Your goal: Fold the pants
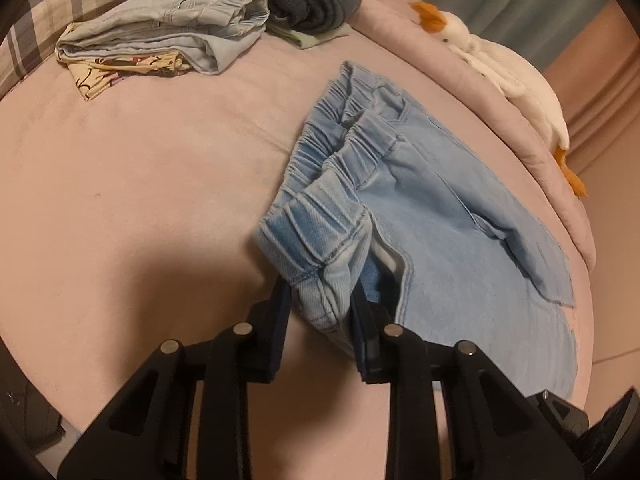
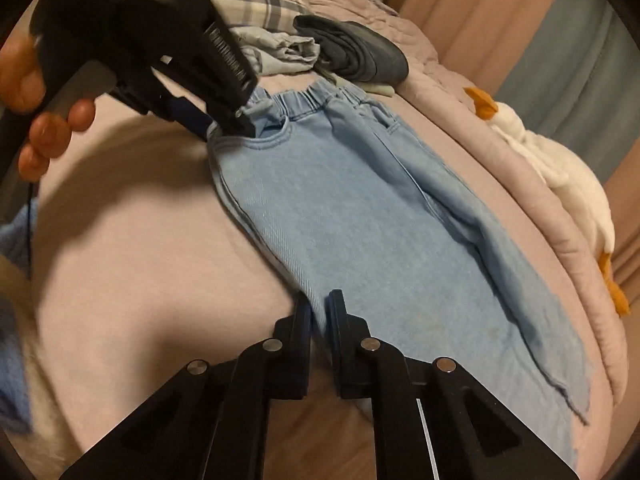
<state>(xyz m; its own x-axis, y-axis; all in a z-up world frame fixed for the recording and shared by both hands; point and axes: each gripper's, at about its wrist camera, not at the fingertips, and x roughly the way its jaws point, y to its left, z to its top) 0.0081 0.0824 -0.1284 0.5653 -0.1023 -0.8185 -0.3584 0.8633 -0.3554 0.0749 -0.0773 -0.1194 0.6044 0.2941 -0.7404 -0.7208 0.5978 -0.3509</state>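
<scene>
**Both grips on one long edge of the pants**

The bed [image 2: 120, 272], covered in a pink sheet, carries everything here, and the pale blue denim pants [image 2: 360, 232] lie flat across its middle. Their long axis runs from the gathered waistband [image 2: 316, 98], at the far end in the right wrist view, down to the leg hems nearest that camera. Taking the pants as the landmark: a stack of folded clothes [image 1: 160, 36] sits beyond the waistband, well apart from it, and a white plush goose [image 2: 560, 168] lies along the bedding off the pants' far long edge.

Both grippers work the opposite long edge. The left gripper [image 1: 320, 292], held in a hand [image 2: 44, 112], is at the waistband corner; its jaws stand narrow, clamped on a bunched fold of the elastic band. The right gripper [image 2: 320, 312] is further down the same edge, on the leg; its jaws are almost closed, with the thin side edge of the denim pinched between them.

So the two grips line up along the long axis, one at the waist and one down the leg. The free half of the pants lies away from both sets of jaws, toward the goose. In my judgement the coming move is a lengthwise fold, carrying this held edge across onto the far one, and it needs both hands travelling together so the crease stays parallel to the legs.
</scene>
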